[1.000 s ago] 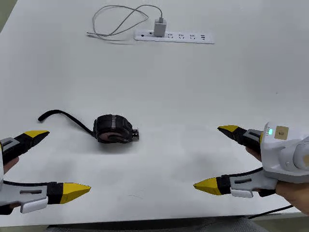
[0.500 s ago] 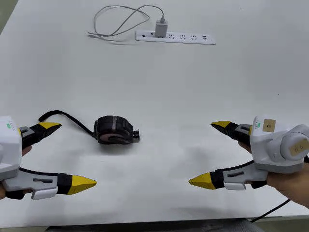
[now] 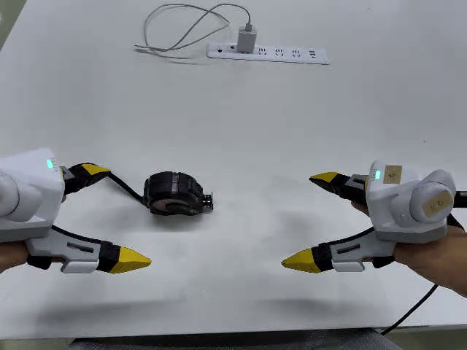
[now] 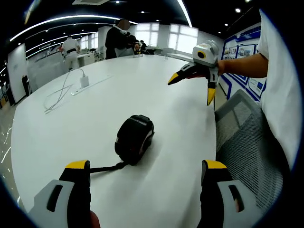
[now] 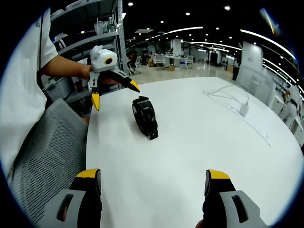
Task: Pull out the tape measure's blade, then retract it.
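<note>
In the head view the left gripper [image 3: 124, 214] hides the far end of the strap [image 3: 125, 187] of the tape measure [image 3: 175, 195].

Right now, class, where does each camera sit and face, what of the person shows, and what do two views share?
Head view: on the headset, looking down at the black round tape measure on the white table between left gripper and right gripper; hands show.
Left gripper view: on the left gripper, facing the right one; forearm, white shirt show.
Right gripper view: on the right gripper, facing the left one; arm, shirt show.
Both gripper views share the tape measure.
</note>
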Demonstrator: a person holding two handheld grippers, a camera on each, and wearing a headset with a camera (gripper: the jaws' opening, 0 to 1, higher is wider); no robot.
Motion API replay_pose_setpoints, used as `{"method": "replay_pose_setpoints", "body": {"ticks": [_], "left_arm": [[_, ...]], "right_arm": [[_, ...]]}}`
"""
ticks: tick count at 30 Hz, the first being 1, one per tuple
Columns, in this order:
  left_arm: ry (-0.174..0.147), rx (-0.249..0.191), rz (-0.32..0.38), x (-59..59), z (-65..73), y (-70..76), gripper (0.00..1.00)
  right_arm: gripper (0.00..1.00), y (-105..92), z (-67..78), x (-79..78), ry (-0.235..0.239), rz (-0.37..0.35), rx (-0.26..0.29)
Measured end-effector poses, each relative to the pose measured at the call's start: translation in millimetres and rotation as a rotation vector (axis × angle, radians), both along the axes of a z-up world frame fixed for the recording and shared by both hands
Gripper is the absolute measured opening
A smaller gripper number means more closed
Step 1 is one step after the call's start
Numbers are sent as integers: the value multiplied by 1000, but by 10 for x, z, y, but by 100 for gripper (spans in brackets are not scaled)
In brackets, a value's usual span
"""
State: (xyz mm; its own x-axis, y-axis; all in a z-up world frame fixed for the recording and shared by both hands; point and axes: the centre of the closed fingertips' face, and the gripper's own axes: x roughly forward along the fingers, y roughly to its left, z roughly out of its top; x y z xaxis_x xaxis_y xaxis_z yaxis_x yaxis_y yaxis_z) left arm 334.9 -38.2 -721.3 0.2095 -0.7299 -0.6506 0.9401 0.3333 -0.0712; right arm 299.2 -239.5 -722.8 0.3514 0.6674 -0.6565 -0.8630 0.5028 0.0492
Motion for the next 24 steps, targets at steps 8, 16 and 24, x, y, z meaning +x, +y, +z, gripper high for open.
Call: {"method": "replay_pose_setpoints", "body": {"ticks": [8, 16, 24], "left_arm": [[-9, 44, -58, 72, -35, -57, 95], [2, 79, -101, 125, -98, -120, 93], [-27, 108, -161, 208, -124, -198, 84]], "right_arm": [[87, 66, -13, 85, 6, 38, -11], [85, 144, -53, 128, 5, 75, -19], [84, 211, -97, 217, 9, 110, -35]]}}
